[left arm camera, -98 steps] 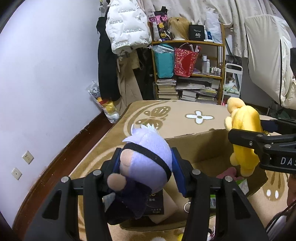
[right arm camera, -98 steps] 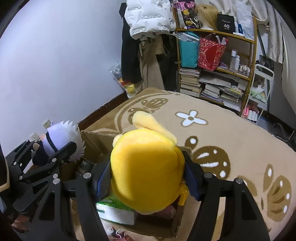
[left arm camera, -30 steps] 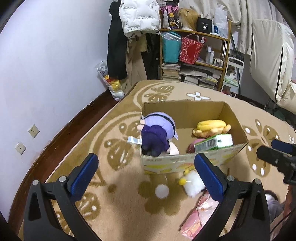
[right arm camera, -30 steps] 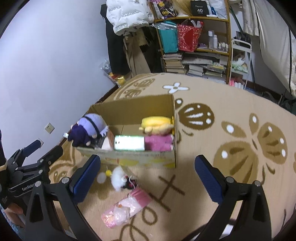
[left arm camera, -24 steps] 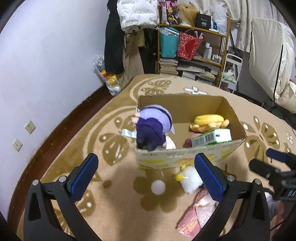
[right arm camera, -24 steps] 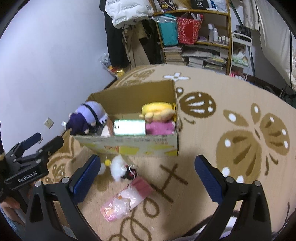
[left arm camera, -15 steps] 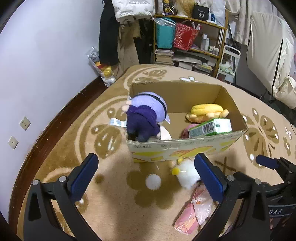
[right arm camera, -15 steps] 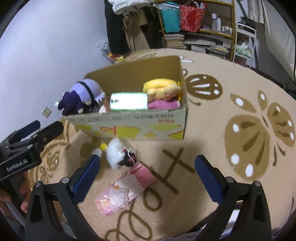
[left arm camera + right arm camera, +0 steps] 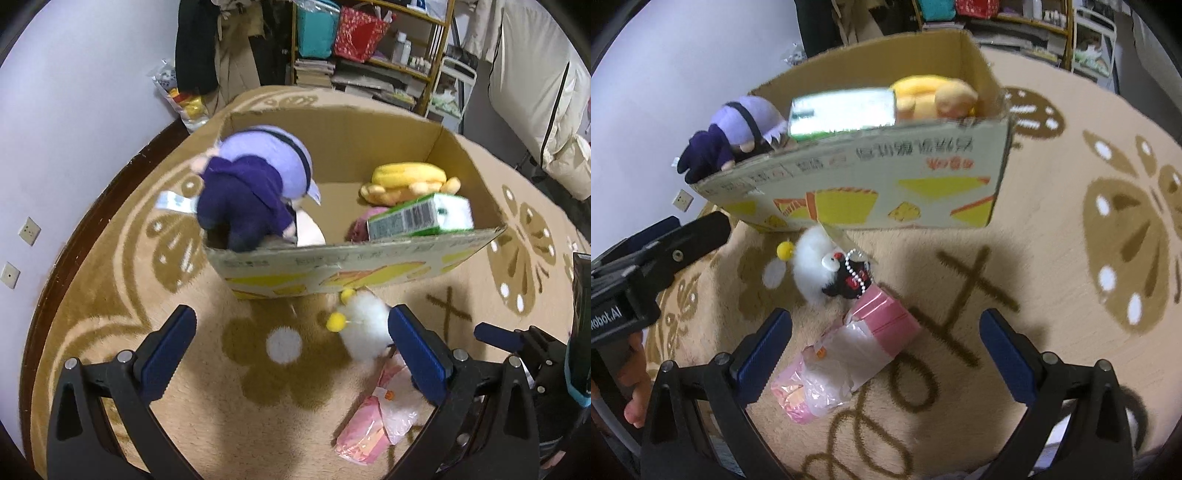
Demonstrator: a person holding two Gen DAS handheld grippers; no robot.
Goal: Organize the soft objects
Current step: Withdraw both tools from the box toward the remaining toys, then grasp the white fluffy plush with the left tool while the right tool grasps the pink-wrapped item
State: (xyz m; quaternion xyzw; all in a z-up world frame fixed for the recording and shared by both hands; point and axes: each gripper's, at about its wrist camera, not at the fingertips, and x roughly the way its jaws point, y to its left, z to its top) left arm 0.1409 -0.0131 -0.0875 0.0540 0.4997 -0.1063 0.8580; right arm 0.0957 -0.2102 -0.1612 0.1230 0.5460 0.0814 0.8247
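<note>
Now both the left gripper and right gripper are spread wide and empty, probably ready to grab the fluffy white toy and pink packet lying outside the box.

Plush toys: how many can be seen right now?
4. Purple plush on the box's left rim; yellow plush inside, right; white fluffy one and black one on the carpet in front. Others may be hidden inside.

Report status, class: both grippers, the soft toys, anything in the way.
Left gripper open, empty. Right gripper open, empty. Purple plush and yellow plush in box; white fluffy toy on rug, pink packet beside it.
</note>
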